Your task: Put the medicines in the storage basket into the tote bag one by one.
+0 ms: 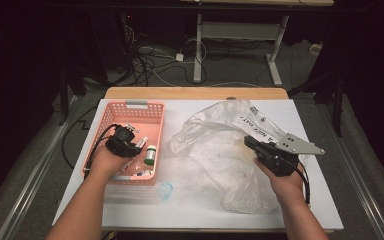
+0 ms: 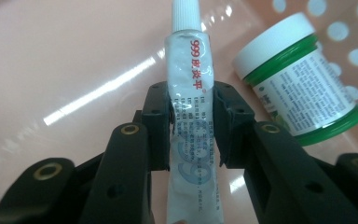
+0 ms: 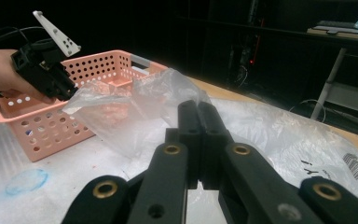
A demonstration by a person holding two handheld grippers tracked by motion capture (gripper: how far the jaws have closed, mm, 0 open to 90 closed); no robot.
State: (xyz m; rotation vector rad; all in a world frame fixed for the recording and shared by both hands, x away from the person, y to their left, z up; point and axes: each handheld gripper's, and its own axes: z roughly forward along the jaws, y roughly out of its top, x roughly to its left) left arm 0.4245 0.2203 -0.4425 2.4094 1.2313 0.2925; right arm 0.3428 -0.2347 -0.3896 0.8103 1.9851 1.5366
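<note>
Looking down from the high view, one pink basket (image 1: 130, 107) sits on the left of the white table (image 1: 210, 210), and one crumpled clear plastic bag (image 1: 215, 150) lies to its right. The left gripper (image 1: 123, 141) reaches into the basket, beside one green-lidded jar (image 1: 150, 154); the right gripper (image 1: 252, 142) rests on the bag.

Along the left gripper view, the two jaws are closed snugly on one white ointment tube (image 2: 193, 93) with red lettering, its cap pointing away over the basket floor (image 2: 65, 70). The one jar (image 2: 303, 79), white cap and green rims, lies on its side just beside it.

From the right gripper view, the right gripper (image 3: 199, 112) has its jaws pressed together, and the bag (image 3: 130, 116) rises just in front of the tips; whether film is pinched between them I cannot tell. The left gripper (image 3: 63, 86) hangs over the basket (image 3: 56, 126).
</note>
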